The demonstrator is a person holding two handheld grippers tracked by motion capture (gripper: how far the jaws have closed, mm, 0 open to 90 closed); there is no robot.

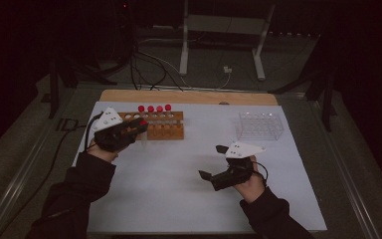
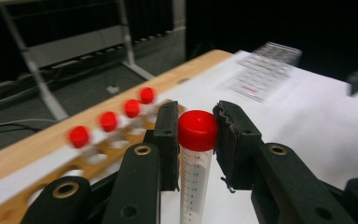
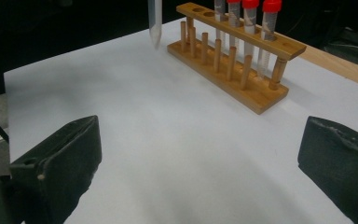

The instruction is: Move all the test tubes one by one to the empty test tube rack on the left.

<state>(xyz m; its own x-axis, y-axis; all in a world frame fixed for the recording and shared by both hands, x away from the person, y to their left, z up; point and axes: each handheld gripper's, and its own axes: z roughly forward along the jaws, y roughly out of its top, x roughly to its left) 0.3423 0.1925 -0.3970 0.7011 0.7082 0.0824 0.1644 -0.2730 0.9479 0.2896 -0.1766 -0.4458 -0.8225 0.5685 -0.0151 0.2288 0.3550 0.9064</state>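
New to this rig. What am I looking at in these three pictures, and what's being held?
No robot arm here: a person holds a handheld two-jaw gripper in each hand. The high view looks down on the table from above the person; the other two pictures come from cameras riding on each gripper, looking along its black jaws.

On the white table stand a wooden rack with four red-capped tubes and, further right, a clear plastic rack.

The left gripper is shut on a red-capped tube, clamped at the cap and lifted clear of the wooden rack. The right gripper is open and holds nothing.
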